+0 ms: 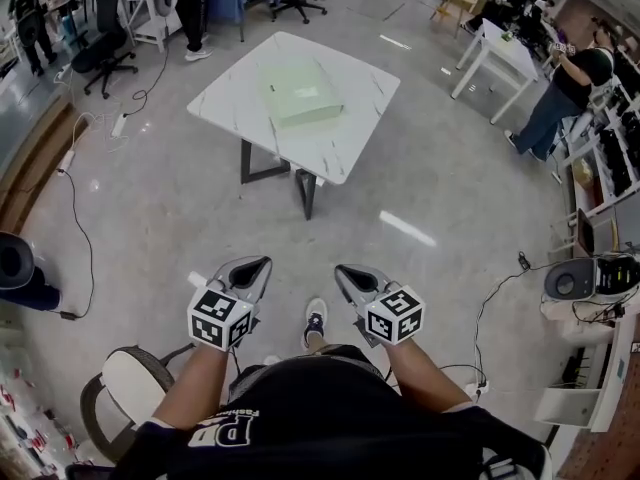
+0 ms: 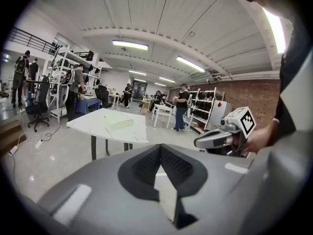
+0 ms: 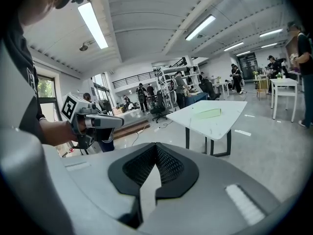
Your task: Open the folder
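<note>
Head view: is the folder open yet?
No, the green folder lies closed and flat on the white table.

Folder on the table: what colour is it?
The folder is pale green; the head view shows it best.

Open-plan lab or workshop hall: polished grey floor (image 1: 440,198) crossed by loose cables (image 1: 85,238), white work tables (image 1: 340,158), wheeled office chairs (image 1: 105,48), metal storage racks (image 2: 205,106), brick wall (image 2: 254,94), ceiling strip lights (image 2: 129,44), people (image 1: 570,88) standing about.
</note>
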`<state>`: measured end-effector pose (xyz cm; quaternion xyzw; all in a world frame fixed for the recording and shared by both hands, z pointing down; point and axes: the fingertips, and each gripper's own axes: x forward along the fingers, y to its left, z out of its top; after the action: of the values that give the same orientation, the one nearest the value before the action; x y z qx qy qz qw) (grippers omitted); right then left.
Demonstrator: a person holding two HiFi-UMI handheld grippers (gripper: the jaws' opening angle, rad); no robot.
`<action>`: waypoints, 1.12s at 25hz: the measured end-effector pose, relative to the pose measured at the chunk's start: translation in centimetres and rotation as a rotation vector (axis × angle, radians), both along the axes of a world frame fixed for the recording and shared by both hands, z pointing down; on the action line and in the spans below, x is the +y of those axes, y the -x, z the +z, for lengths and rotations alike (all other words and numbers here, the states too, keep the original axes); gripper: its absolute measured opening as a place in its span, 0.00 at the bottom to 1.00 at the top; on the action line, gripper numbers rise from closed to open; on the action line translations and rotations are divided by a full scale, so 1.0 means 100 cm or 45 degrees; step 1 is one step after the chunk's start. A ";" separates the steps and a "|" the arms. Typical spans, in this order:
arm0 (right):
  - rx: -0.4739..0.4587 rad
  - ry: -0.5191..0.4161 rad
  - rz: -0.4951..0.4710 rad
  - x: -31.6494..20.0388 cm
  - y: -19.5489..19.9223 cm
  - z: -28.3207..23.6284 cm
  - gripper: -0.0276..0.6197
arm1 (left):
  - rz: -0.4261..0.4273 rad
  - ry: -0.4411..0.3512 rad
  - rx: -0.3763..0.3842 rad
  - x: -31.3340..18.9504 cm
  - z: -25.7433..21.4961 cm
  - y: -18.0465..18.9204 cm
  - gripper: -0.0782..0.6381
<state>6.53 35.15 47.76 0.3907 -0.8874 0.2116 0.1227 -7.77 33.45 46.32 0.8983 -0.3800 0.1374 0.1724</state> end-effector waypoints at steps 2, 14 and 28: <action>-0.001 -0.013 -0.008 -0.021 -0.006 -0.002 0.04 | 0.003 -0.009 -0.008 -0.019 -0.002 -0.008 0.18; -0.026 -0.051 -0.052 -0.114 -0.042 -0.011 0.04 | -0.026 0.004 0.005 -0.107 -0.015 -0.052 0.18; -0.040 -0.065 -0.151 -0.185 -0.065 -0.013 0.04 | -0.143 -0.026 -0.038 -0.159 -0.022 -0.070 0.18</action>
<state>13.01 16.66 46.49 0.3369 -0.9160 0.1873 0.1112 -0.77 17.57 44.14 0.8751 -0.4338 0.1370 0.1649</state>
